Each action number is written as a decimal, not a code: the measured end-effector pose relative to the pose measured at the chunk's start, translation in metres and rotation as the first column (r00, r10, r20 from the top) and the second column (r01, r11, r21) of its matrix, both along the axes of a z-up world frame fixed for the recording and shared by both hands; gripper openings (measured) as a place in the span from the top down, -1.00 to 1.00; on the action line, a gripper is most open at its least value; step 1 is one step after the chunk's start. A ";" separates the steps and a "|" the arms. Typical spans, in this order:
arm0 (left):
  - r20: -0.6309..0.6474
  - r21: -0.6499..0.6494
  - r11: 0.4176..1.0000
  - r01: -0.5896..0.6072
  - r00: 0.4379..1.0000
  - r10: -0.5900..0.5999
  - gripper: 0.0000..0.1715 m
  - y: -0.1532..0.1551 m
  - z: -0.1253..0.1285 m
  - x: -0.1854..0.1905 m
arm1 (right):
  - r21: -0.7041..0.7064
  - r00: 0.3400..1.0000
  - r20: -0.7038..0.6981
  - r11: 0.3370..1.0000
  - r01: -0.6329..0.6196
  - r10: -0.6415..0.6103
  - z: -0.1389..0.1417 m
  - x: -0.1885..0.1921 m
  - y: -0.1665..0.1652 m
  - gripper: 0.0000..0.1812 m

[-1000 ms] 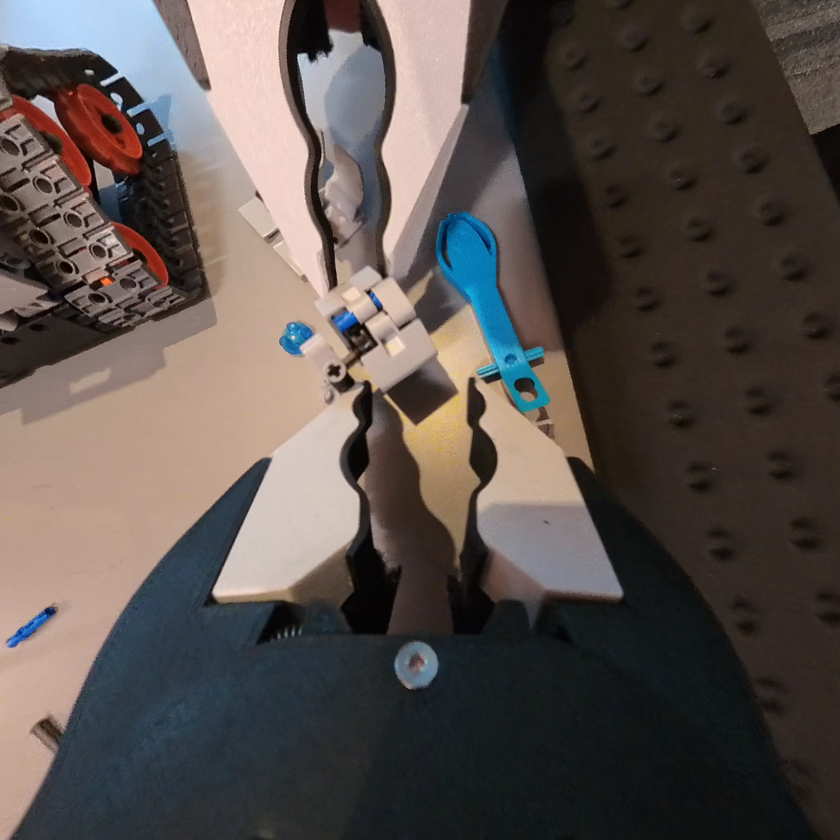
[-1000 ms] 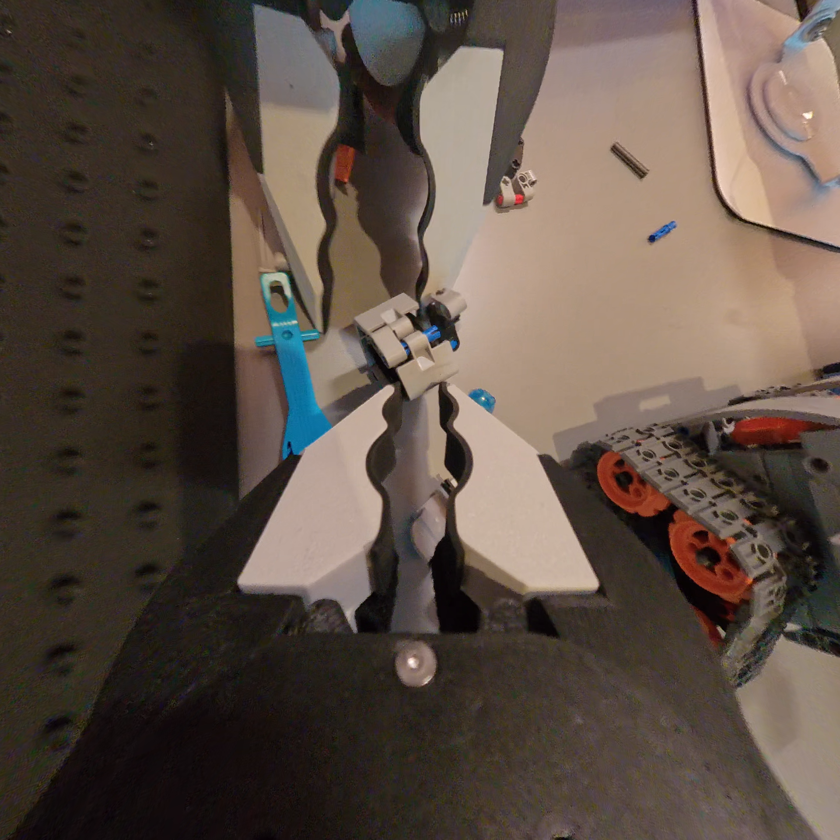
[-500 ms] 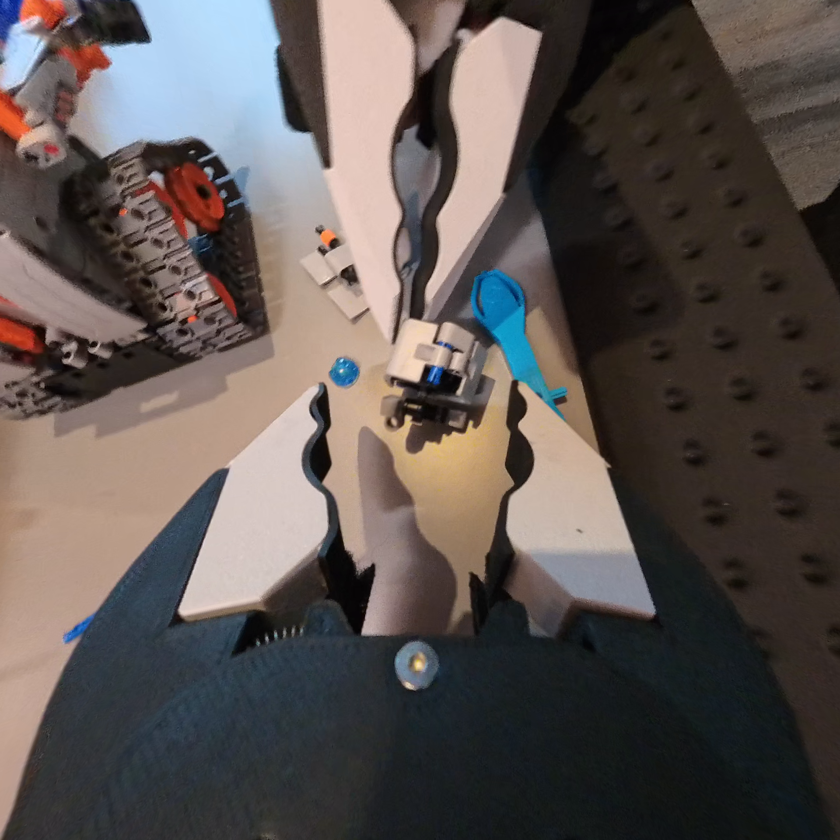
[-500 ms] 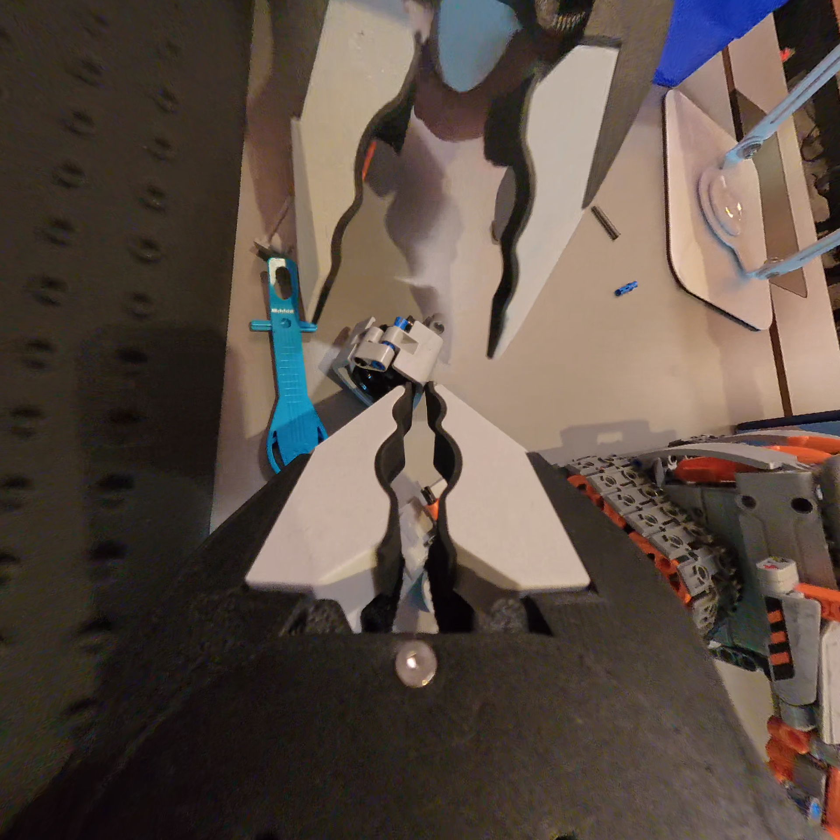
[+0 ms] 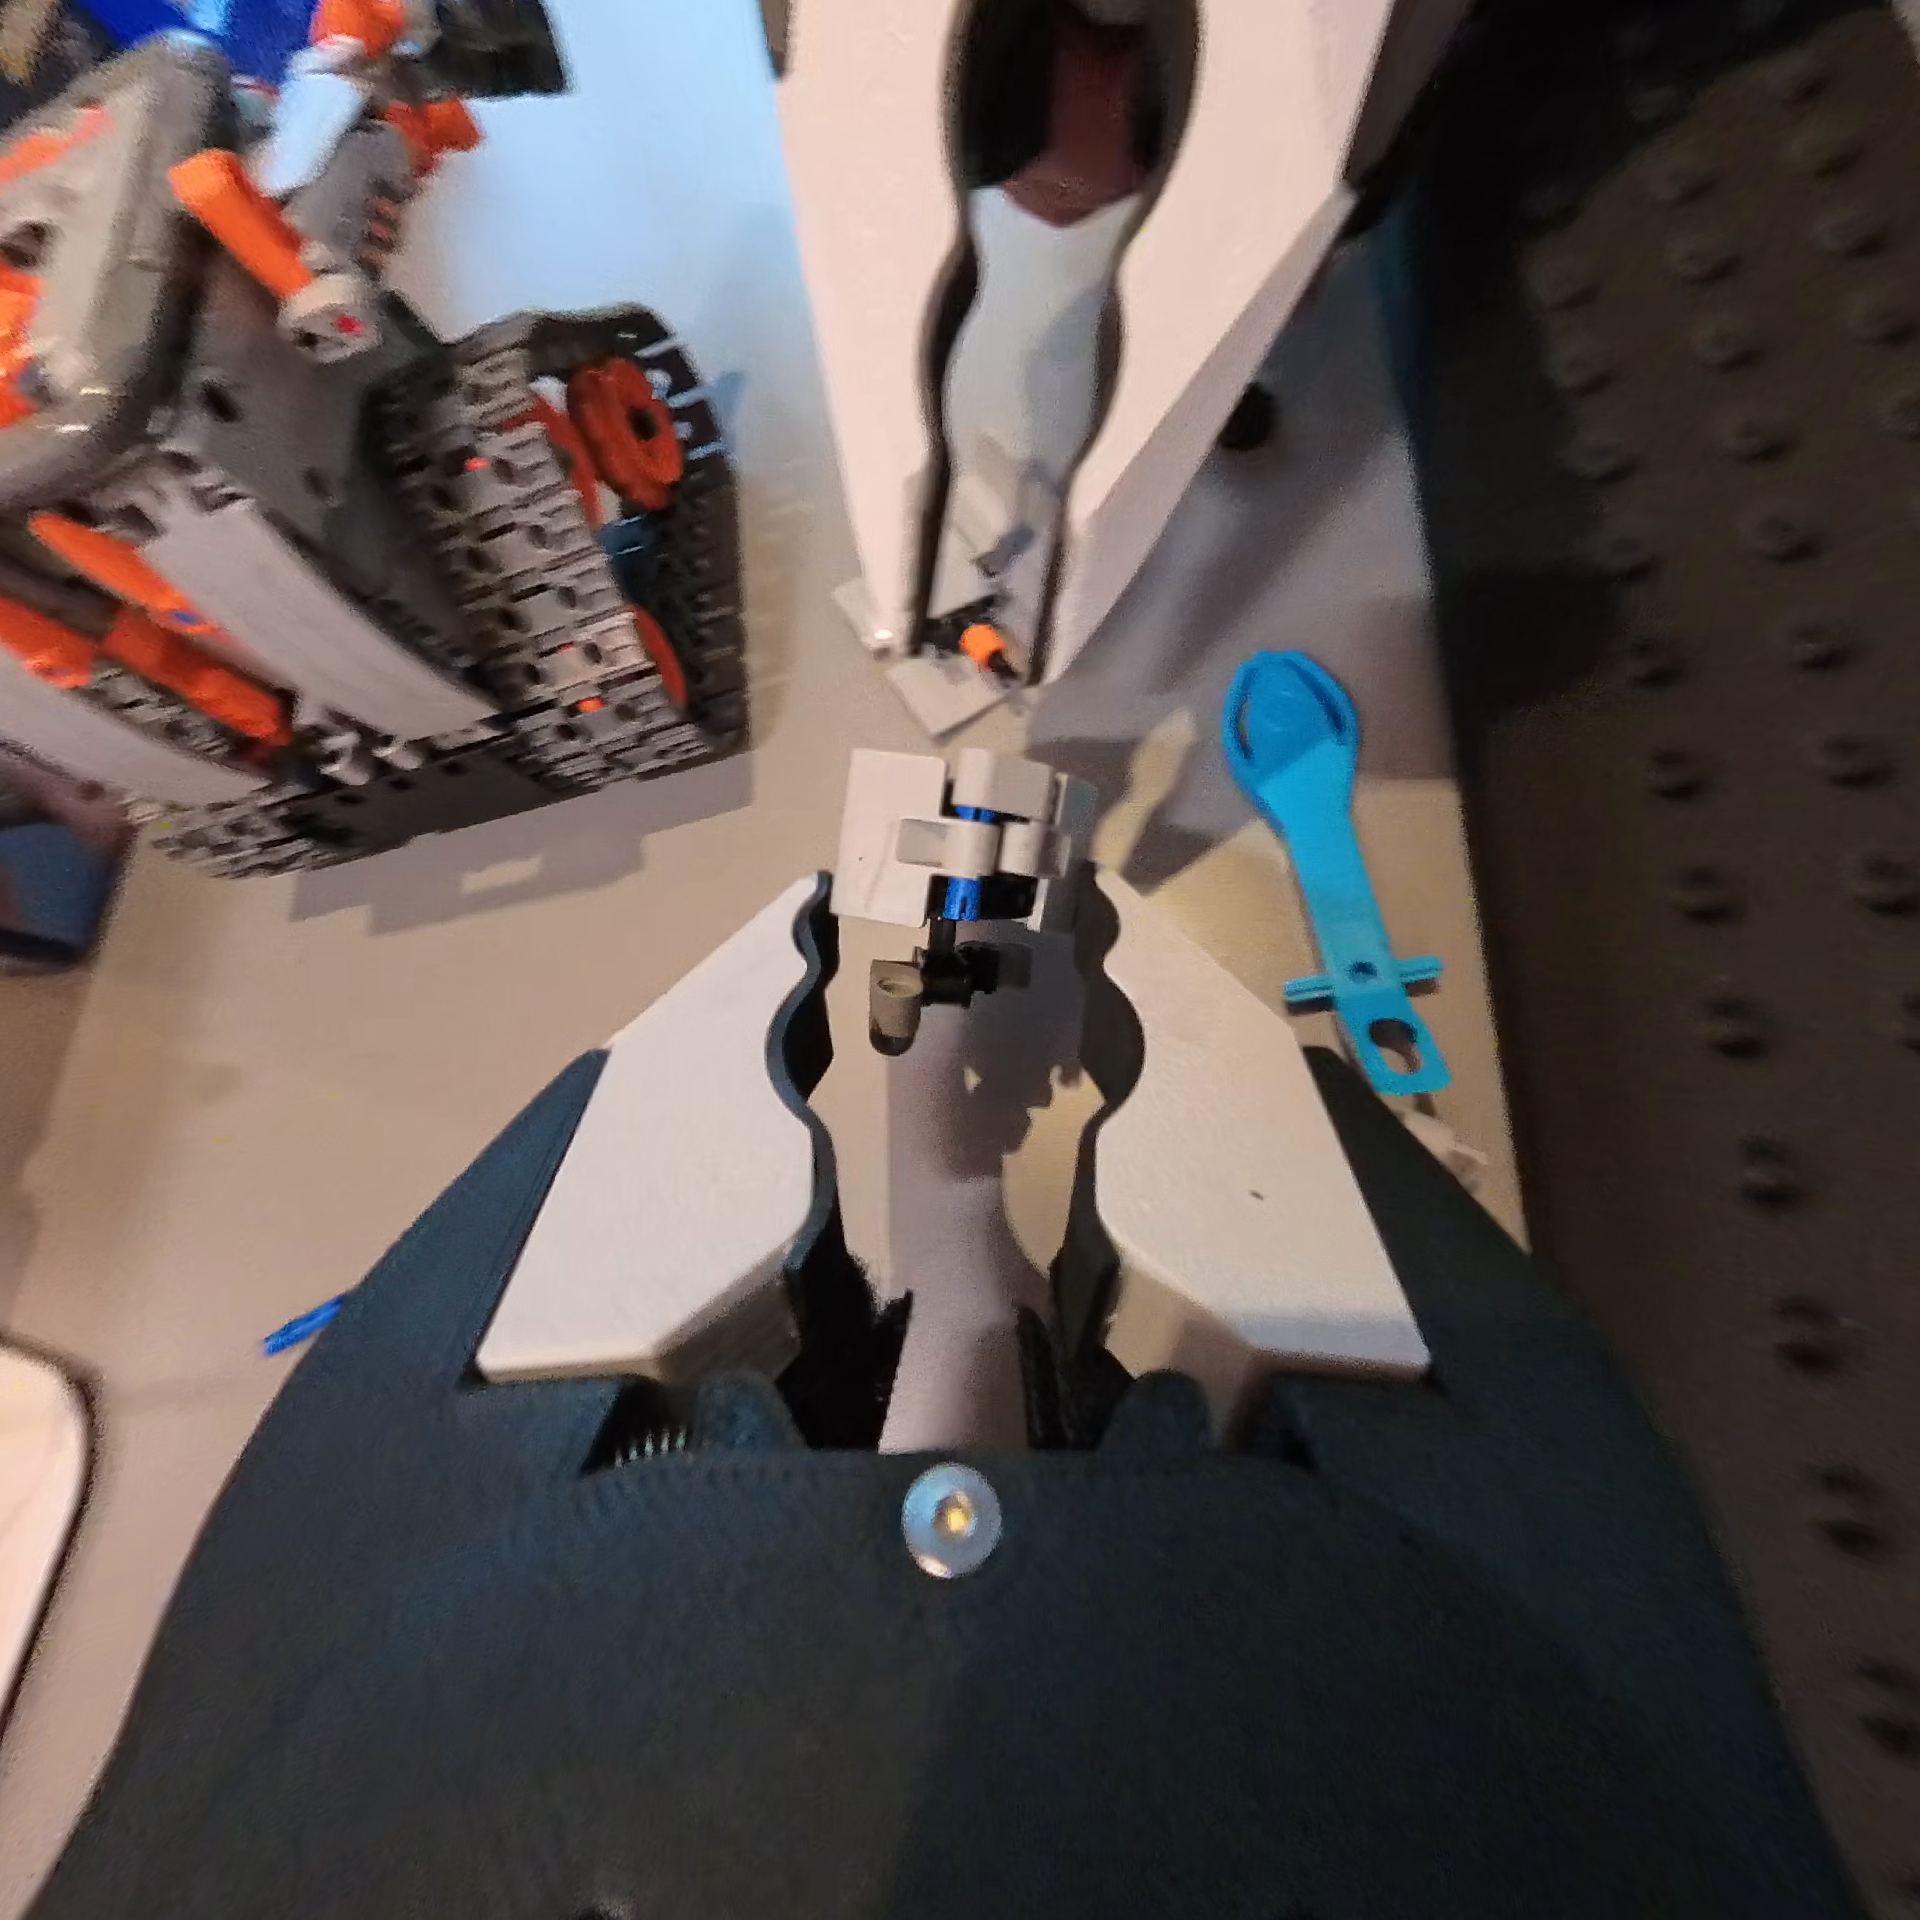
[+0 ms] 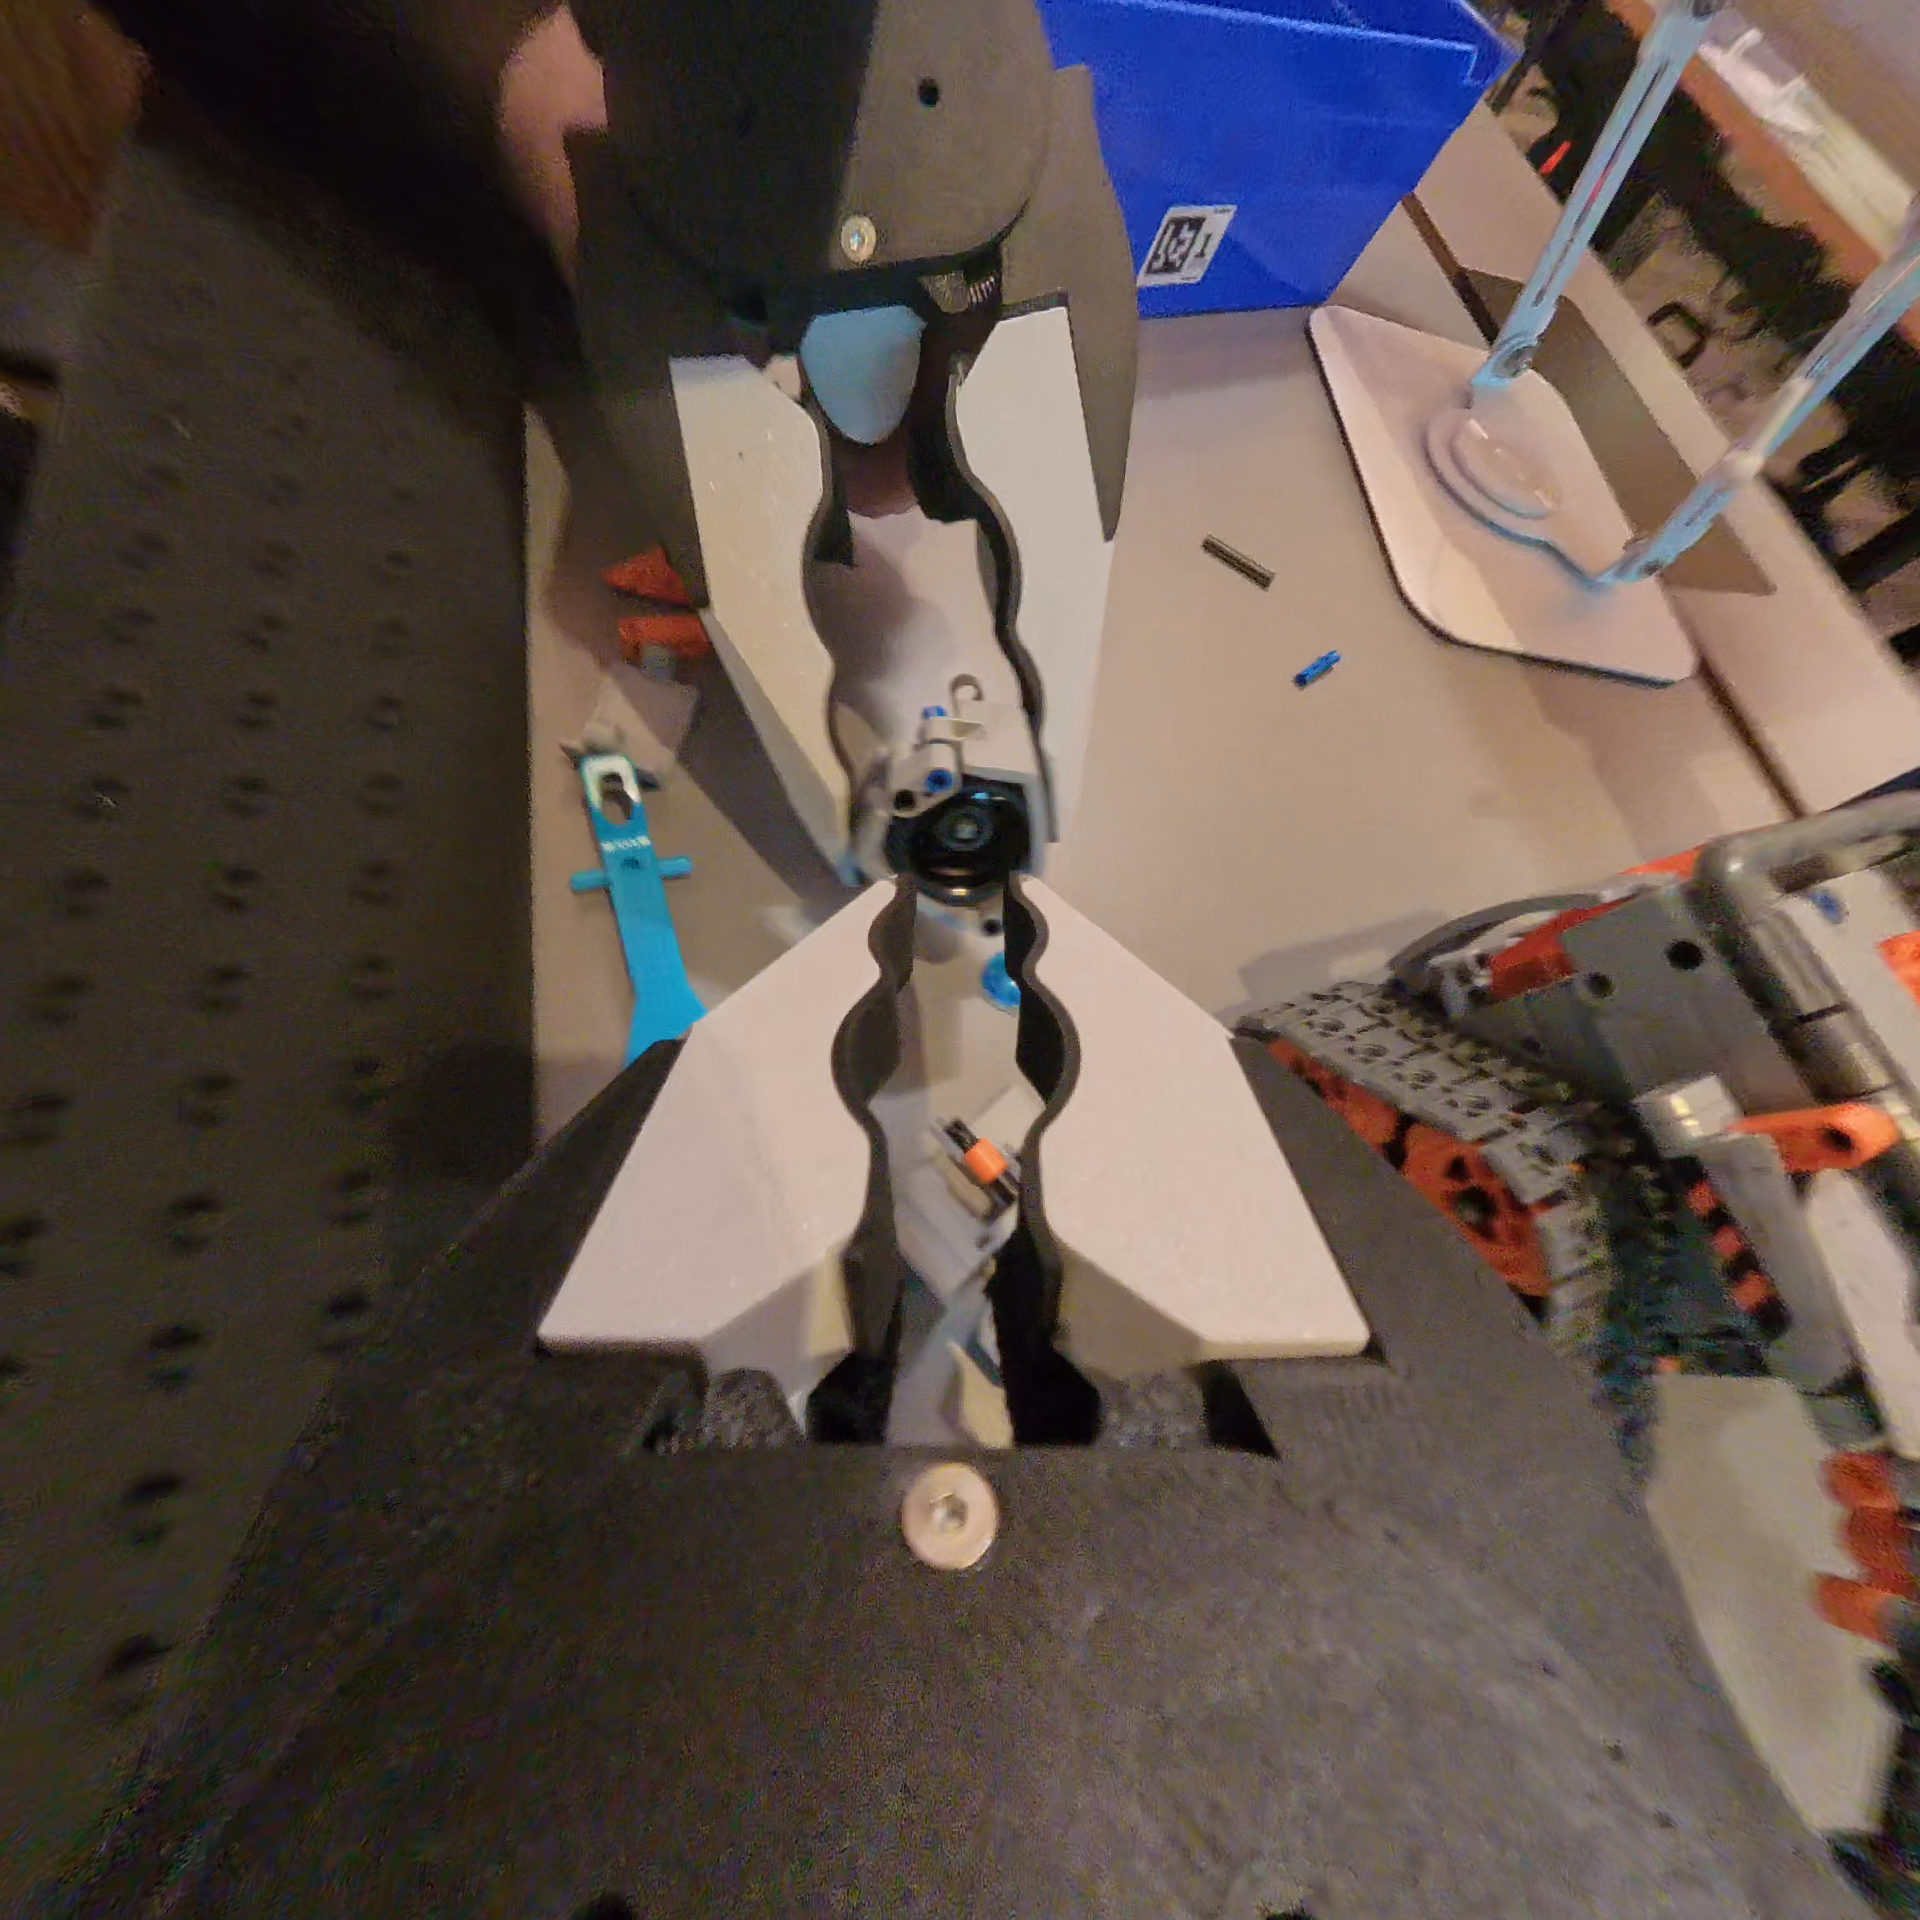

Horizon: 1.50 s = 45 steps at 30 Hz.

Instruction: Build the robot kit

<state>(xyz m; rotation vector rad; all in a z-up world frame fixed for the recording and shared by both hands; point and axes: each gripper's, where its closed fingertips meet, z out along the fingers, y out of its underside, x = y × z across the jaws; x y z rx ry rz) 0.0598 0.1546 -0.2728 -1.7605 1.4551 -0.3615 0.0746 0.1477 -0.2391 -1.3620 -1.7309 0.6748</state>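
The black bodies of both tools fill the lower half of their own views, so the hands behind them are hidden. The left wrist view is smeared at its edges. The tracked vehicle, grey with orange wheels, is cut off on the far left of the left gripper.

The left gripper reaches forward and down over the table, with its fingers pinching a grey brick assembly at their very tips. A blue axle and a black pin with a small grey connector hang from the assembly into the gap between the fingers.

The right gripper points the opposite way, nose to nose with the left one, with its fingers slightly spread. From its own camera a black round part of the assembly sits right at its tips. The left view seems to show a gap between the two, so it probably touches nothing.

A small grey plate with an orange pin lies on the table under the right gripper's fingers, partly covered by them. A blue round stud peeks out near its tips.

A light blue flat tool lies just right of the left gripper, beside a dark studded mat. A blue pin and a black pin lie well off to the right of the right gripper.
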 end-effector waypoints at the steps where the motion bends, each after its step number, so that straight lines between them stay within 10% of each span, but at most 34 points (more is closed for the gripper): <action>1: -0.003 0.023 0.999 -0.027 1.000 0.027 0.50 0.005 0.002 -0.002 | -0.065 1.000 -0.019 0.998 -0.001 0.000 0.003 -0.001 -0.003 0.84; 15: -0.060 0.355 0.922 -0.154 0.980 0.187 0.49 0.029 0.034 -0.002 | -0.306 0.976 -0.178 0.950 0.063 -0.123 0.025 -0.018 0.003 0.92; 28: -0.056 0.373 0.919 0.125 0.992 -0.112 0.48 0.000 0.073 -0.012 | -0.342 0.981 -0.171 0.928 -0.149 0.095 0.026 0.003 -0.012 0.92; 36: -0.354 0.371 0.834 0.408 0.893 -0.279 0.59 -0.023 0.032 0.012 | -0.391 0.963 -0.067 0.881 -0.266 0.261 0.006 0.005 -0.038 0.93; 45: -0.374 0.348 0.857 0.381 0.894 -0.246 0.67 -0.021 0.022 0.012 | -0.386 0.976 -0.059 0.897 -0.218 0.211 0.005 0.002 -0.033 0.91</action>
